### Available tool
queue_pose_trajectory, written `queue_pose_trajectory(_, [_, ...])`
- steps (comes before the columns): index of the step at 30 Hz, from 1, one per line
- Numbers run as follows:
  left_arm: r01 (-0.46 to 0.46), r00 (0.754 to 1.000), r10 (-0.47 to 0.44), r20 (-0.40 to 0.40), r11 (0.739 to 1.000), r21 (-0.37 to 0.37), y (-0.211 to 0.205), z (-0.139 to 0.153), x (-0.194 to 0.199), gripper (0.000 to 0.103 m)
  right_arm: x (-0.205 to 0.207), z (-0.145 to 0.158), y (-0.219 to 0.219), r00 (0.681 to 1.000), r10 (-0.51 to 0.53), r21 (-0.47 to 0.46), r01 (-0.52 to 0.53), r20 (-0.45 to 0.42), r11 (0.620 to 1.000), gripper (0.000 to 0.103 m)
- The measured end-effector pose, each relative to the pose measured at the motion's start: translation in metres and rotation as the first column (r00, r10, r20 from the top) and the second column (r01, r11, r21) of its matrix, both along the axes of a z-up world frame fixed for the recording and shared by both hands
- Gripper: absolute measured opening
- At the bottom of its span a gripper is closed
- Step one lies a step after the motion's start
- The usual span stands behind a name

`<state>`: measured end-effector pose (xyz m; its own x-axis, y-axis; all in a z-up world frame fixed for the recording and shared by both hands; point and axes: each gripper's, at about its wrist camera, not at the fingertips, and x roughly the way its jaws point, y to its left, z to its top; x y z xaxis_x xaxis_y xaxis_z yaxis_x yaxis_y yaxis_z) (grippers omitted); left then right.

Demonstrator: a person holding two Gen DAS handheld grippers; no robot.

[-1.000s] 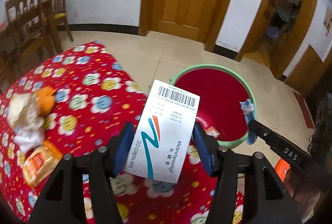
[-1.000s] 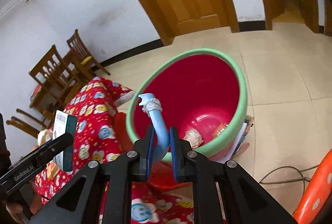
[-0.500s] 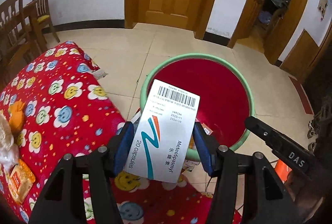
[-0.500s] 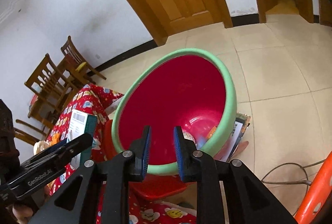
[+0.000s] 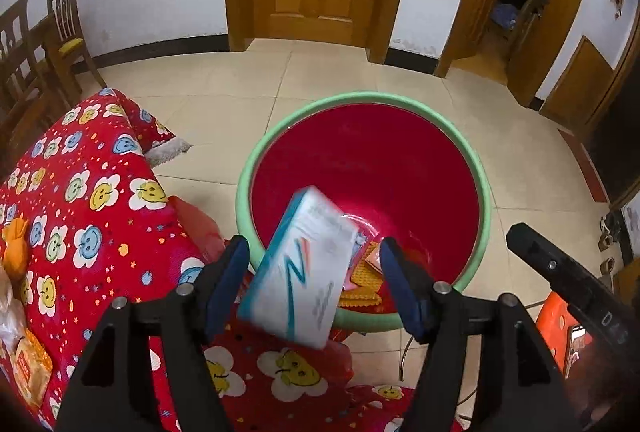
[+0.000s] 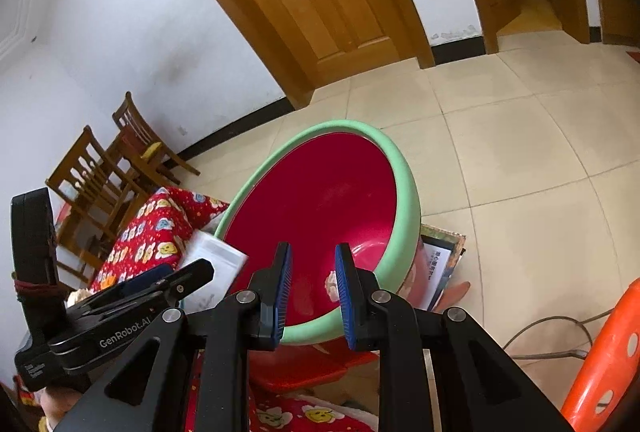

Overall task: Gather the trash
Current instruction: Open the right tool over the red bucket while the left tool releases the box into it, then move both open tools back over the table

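The left gripper (image 5: 314, 282) tilts steeply down over the near rim of the round red plastic basin with a pale green rim (image 5: 482, 207), which stands on the beige tiled floor (image 5: 224, 99) just beside the table covered in a red cloth printed with smiling flowers (image 5: 92, 216). Its jaws have just been opening and now stand wide; the white and teal cardboard medicine box (image 5: 304, 270) lies blurred and tilted between them, clear of both blue pads (image 5: 226, 284), its upper end over the inside of the basin. In the basin's bottom lie an orange wafer-like wrapper (image 5: 362, 284) and other small scraps. The right gripper (image 6: 310, 292) points down less steeply toward the same basin from its other side, with its jaws narrowly parted and nothing between them; they have opened a little. From the right wrist view the left gripper shows at the lower left with the box beside the basin's rim. On the cloth at the far left remain an orange crumpled wrapper (image 5: 16, 252) and a yellow-orange snack packet (image 5: 30, 368).
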<state>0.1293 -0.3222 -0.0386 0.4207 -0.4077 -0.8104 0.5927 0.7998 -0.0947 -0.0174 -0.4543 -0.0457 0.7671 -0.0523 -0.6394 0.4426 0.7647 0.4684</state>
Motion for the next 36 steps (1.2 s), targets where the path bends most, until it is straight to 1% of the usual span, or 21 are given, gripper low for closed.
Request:
queue_pose_trajectory(12, [-0.058, 0.998, 0.058, -0.012, 0.998, -0.030, 0.024, 0.010, -0.001, 0.070, 0.001, 0.004, 0.008, 1.000, 0.022, -0.005, -0.022, 0.002, 1.000, 0.023])
queue_pose_trajectory(16, [-0.085, 0.996, 0.084, -0.012, 0.996, -0.039, 0.040, 0.013, -0.005, 0.071, 0.000, 0.006, 0.014, 0.999, 0.036, -0.007, -0.036, 0.004, 0.999, 0.023])
queue_pose_trajectory(18, [-0.103, 0.995, 0.102, -0.010, 0.994, -0.041, 0.049, 0.015, -0.005, 0.071, 0.000, 0.007, 0.017, 0.999, 0.043, -0.007, -0.042, 0.007, 0.999, 0.030])
queue_pose_trajectory(19, [-0.110, 0.994, 0.110, -0.009, 0.993, -0.043, 0.053, 0.016, -0.006, 0.071, 0.000, 0.008, 0.018, 0.999, 0.045, -0.007, -0.045, 0.007, 0.999, 0.037])
queue_pose_trajectory(20, [-0.117, 0.993, 0.117, -0.007, 0.992, -0.044, 0.057, 0.017, -0.006, 0.071, 0.000, 0.009, 0.019, 0.999, 0.049, -0.007, -0.049, 0.010, 0.999, 0.041])
queue_pose_trajectory(23, [-0.149, 0.989, 0.149, 0.002, 0.988, -0.049, 0.074, 0.022, -0.006, 0.071, 0.000, 0.012, 0.025, 0.998, 0.064, -0.008, -0.064, 0.013, 0.998, 0.041])
queue_pose_trajectory(30, [-0.229, 0.972, 0.231, 0.035, 0.972, -0.053, 0.115, 0.033, 0.002, 0.071, 0.006, 0.017, 0.043, 0.995, 0.098, -0.021, -0.098, 0.013, 0.995, 0.043])
queue_pose_trajectory(36, [-0.318, 0.946, 0.321, 0.044, 0.946, -0.059, 0.156, 0.041, 0.016, 0.071, 0.012, 0.019, 0.060, 0.991, 0.134, -0.027, -0.134, 0.011, 0.991, 0.043])
